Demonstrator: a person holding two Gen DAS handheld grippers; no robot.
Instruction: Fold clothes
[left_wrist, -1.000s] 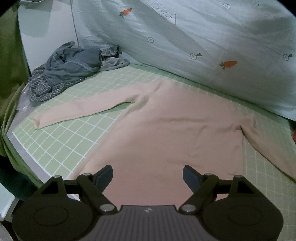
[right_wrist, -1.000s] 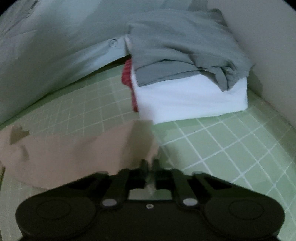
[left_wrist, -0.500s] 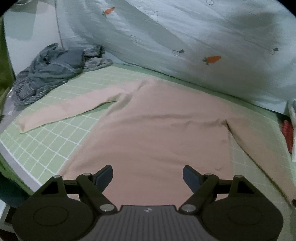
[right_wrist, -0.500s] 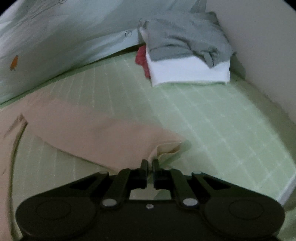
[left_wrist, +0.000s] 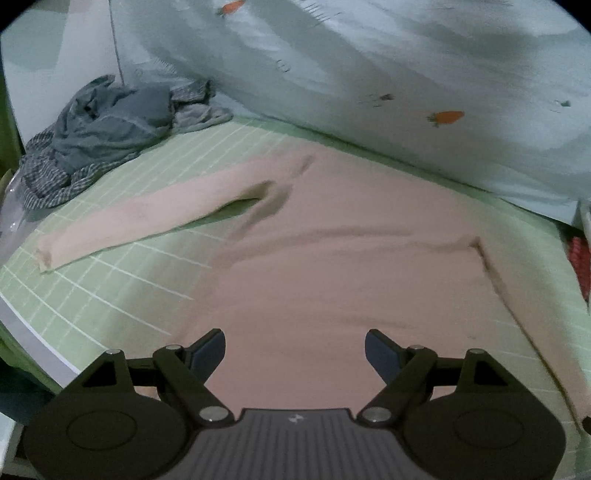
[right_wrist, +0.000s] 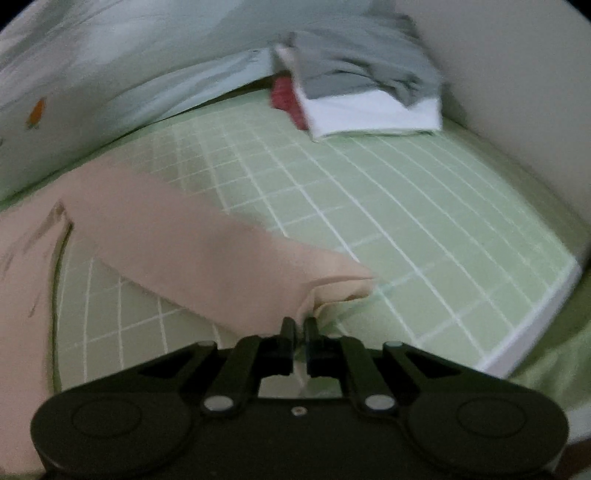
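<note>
Sweater: I see the pink sweater (left_wrist: 332, 266) spread flat on the green grid mat (left_wrist: 110, 280), its body directly ahead of my left gripper (left_wrist: 295, 349) and running under both fingers.
Left gripper state: jaws wide apart, holding nothing; pink fabric fills the gap between the fingertips.
Left sleeve: it (left_wrist: 147, 218) stretches away to the left across the mat, cuff near the mat's left edge, lying flat.
Right gripper state: my right gripper (right_wrist: 300, 326) is pinched closed on the cuff of the right sleeve (right_wrist: 207, 258); a bunch of fabric puckers up just ahead of the fingertips.
Right sleeve: it runs from the cuff back left toward the sweater's shoulder, slightly lifted at the gripped end.
Left pose: I am low over the sweater's hem, looking forward toward the collar end and the pale bedding (left_wrist: 406, 74) behind.
Right pose: low over the mat, pointing at the far corner.
Edges: the mat's white border (right_wrist: 535, 314) lies to the right of my right gripper; bare grid spreads ahead.
Neighbours: a folded stack (right_wrist: 369, 99) sits in the far right corner, well apart from the cuff; a crumpled grey pile (left_wrist: 107, 133) sits at far left, beyond the left sleeve.
</note>
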